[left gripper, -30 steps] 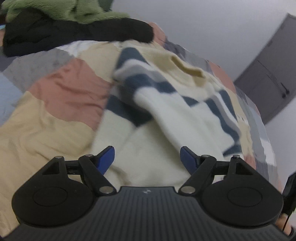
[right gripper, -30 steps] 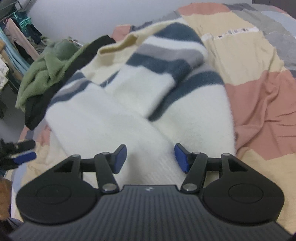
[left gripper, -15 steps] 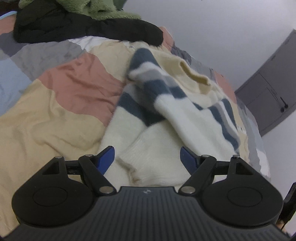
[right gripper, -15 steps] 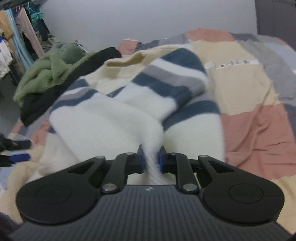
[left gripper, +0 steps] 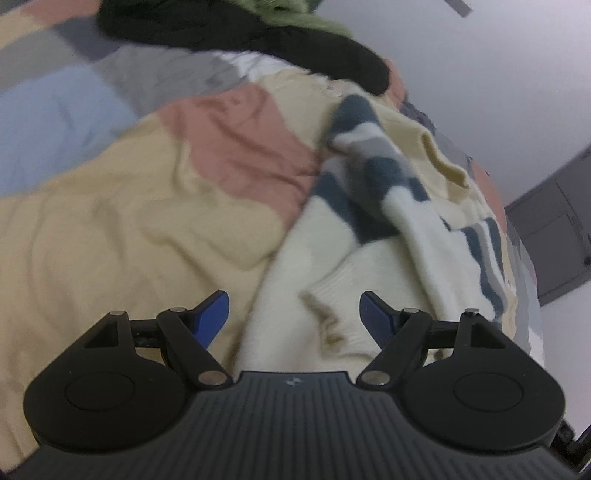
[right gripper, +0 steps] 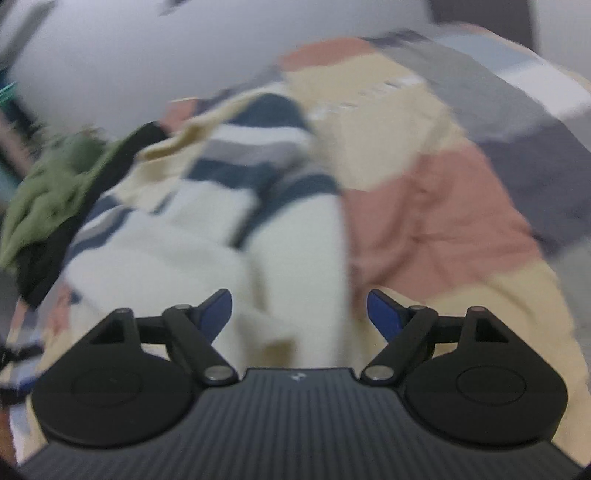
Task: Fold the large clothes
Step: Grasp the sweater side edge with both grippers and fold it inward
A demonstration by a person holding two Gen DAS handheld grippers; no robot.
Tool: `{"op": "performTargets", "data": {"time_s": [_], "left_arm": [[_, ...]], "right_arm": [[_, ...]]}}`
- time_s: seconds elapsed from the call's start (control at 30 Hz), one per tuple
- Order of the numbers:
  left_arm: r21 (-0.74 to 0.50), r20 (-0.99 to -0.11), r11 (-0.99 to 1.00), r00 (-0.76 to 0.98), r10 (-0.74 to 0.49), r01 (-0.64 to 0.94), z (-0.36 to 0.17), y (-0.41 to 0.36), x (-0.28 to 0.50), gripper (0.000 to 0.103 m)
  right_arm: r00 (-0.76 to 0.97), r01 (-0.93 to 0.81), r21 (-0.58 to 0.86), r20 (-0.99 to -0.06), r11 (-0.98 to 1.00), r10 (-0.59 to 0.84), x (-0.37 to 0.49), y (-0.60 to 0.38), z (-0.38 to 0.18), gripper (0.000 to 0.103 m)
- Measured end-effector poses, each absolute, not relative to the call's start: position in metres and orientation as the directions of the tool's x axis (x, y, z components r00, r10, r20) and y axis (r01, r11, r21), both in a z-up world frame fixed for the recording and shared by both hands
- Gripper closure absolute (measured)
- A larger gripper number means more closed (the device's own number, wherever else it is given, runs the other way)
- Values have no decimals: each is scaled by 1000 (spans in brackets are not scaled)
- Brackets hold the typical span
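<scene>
Sweater (left gripper: 369, 266) is lying on the patchwork quilt (left gripper: 129, 221), filling centre to right of the left wrist frame and centre-left of the right wrist frame, its long axis running away from both tools toward the dark and green pile (left gripper: 258, 33) at top.

Left gripper (left gripper: 294, 317) is standing wide, holding nothing; the ribbed cuff (left gripper: 332, 314) is lying between its fingers, unpinched. It looks the nearer to a graspable edge.

Right gripper (right gripper: 299, 315) is opening, cream knit between the fingers but not pressed; this view is blurred.

No readable writing; only a small emblem on each tool body.
</scene>
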State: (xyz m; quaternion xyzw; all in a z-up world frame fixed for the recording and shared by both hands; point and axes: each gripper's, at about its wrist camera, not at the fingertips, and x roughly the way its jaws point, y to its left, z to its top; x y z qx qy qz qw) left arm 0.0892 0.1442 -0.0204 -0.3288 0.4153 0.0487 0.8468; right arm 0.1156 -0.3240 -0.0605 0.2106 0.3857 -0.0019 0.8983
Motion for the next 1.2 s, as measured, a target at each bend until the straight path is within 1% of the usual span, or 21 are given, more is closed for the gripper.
{"op": "performTargets", "data": {"time_s": [0.1,0.2,0.27,0.47,0.6,0.67,0.77,0.83,0.93,1.07,1.13,1.2], "left_arm": [[-534,-749,746,632,-198,-398,-28,151,85,22],[-549,-756,715,622,-205,-433,-34,156,82,22],[-572,-754,691,616,-230,-442,-39,157,82,22],[-640,-743,619,575,-344,-456,-58,154,85,22],[-674,-723,587,563,-400,-449,-64,149,85,22],[-690,-712,575,559,-425,-440,-66,147,85,22],[-692,-709,577,562,-427,-434,-67,146,83,22],[-684,-716,587,553,-425,-434,-68,144,82,22],[-662,-737,604,532,-418,-443,-71,141,79,22],[-653,-745,618,519,-419,-438,-72,137,77,22],[-656,-741,643,502,-447,-395,-70,129,81,22],[-707,-690,620,522,-502,-339,-65,125,81,22]], "right_arm": [[663,259,437,-729,861,171,117,-339,-73,21],[602,291,537,-746,792,285,123,-346,-91,21],[577,308,601,-734,737,358,120,-346,-102,20],[557,294,701,-678,650,480,111,-342,-108,19],[533,240,792,-591,562,605,105,-334,-111,19],[523,195,805,-569,560,635,103,-325,-107,18],[495,142,811,-554,567,669,101,-314,-102,19],[466,136,807,-564,574,682,103,-309,-103,19],[427,173,789,-600,590,677,106,-305,-110,19],[401,237,718,-686,655,607,108,-301,-117,22],[406,228,713,-689,663,601,107,-299,-116,19],[425,211,740,-658,639,622,104,-300,-112,19]]}}
